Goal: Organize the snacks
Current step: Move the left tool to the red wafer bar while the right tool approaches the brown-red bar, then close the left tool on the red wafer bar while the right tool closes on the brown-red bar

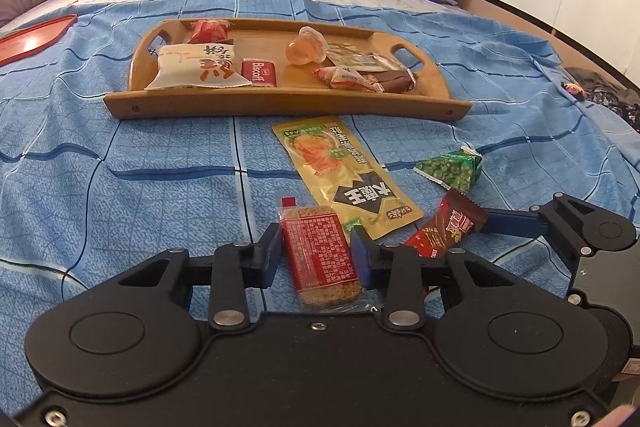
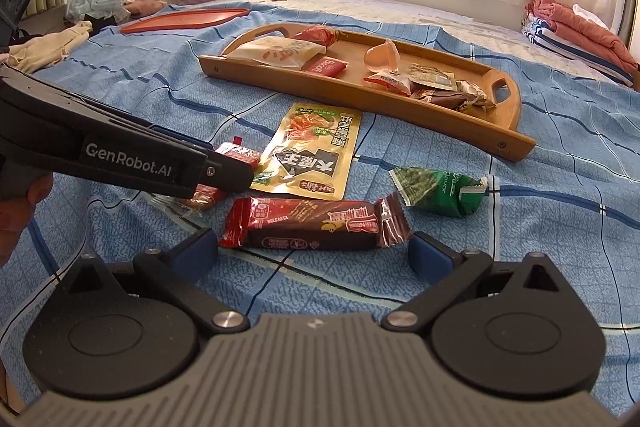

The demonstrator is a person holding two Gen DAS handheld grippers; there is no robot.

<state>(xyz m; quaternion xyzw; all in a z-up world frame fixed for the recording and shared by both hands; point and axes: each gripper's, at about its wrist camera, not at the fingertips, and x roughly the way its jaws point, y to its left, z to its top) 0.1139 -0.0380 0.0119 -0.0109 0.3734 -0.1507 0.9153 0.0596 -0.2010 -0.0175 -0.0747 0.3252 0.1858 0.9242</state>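
Blue pads, L tool (image 1: 316, 255) clamped on cracker pack (image 1: 320, 255), angled down; R tool (image 2: 314, 253) apart, prob. untouching.

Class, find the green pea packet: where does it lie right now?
The green pea packet lies on the blue bedsheet, right of the yellow packet and nearer the camera than the wooden tray.

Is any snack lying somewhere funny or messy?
Yes. Four snacks lie loose on the blue sheet instead of in the wooden tray: the yellow packet, green pea bag, dark red bar, and the cracker pack pinched by the left gripper.
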